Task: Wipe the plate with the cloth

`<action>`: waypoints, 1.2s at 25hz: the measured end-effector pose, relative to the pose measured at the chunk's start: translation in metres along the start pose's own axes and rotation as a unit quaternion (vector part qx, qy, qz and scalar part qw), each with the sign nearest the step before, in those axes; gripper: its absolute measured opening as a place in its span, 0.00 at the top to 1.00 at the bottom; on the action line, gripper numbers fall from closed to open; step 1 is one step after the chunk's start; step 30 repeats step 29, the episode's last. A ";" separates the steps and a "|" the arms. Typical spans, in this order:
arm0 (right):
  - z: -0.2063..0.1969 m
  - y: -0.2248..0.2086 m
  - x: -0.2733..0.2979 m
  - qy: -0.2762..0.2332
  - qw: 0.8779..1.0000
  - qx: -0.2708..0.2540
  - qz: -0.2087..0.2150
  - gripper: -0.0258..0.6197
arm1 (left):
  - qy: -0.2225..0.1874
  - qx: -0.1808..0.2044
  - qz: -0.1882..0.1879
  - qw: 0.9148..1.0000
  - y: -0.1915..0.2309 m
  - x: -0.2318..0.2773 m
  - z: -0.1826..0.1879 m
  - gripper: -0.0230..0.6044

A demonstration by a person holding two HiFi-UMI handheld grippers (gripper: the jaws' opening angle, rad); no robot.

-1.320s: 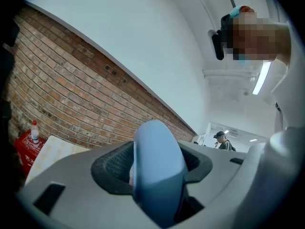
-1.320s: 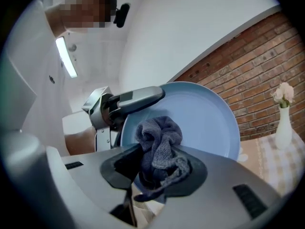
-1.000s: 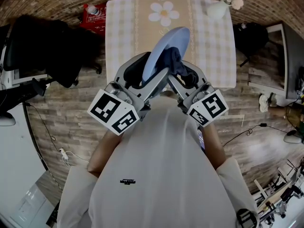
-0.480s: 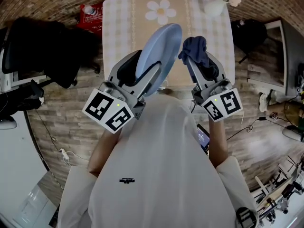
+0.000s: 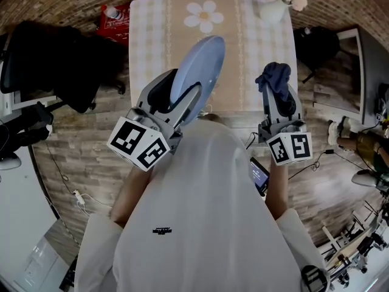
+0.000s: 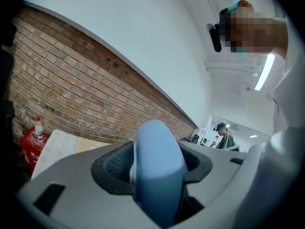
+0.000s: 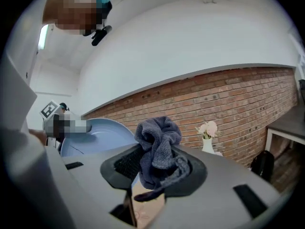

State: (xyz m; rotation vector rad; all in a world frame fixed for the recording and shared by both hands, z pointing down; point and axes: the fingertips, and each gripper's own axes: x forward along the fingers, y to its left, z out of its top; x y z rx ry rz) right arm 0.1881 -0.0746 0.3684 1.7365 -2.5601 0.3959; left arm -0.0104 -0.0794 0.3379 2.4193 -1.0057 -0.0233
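grey plastic sits closest to the chest: the left gripper (image 5: 184, 100) has its jaws clamped on the lower rim of the pale blue plate (image 5: 199, 62). the plate is up in the air, tilted on edge over the near side of the table (image 5: 249, 59). just to the right, the right gripper (image 5: 278, 97) has its jaws closed on the dark blue cloth (image 5: 275, 78), whose bunched top spills out above them.

a second ago the cloth was pressed against the plate's face, with the two grippers crossed close together. since then the right gripper has swung out to the right, so the cloth now hangs well apart from the plate. i'd judge that a wiping stroke has just ended. this is either a pause before another pass or the end of the wipe, and which one i cannot tell.

the plate looks smooth and glossy. from the right gripper view its hollow face shows no smear, only a thin dark line low down, which may be a reflection.

farther off, the table's checked cover carries a daisy print (image 5: 203, 18). a white vase (image 5: 271, 10) of pale flowers stands at the far right corner. a red pack (image 5: 117, 18) lies beyond the far left corner.
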 end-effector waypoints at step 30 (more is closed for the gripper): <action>-0.025 0.015 0.036 0.053 0.998 -0.004 -0.021 0.72 | 0.003 0.050 0.085 0.995 0.033 0.013 0.004 0.57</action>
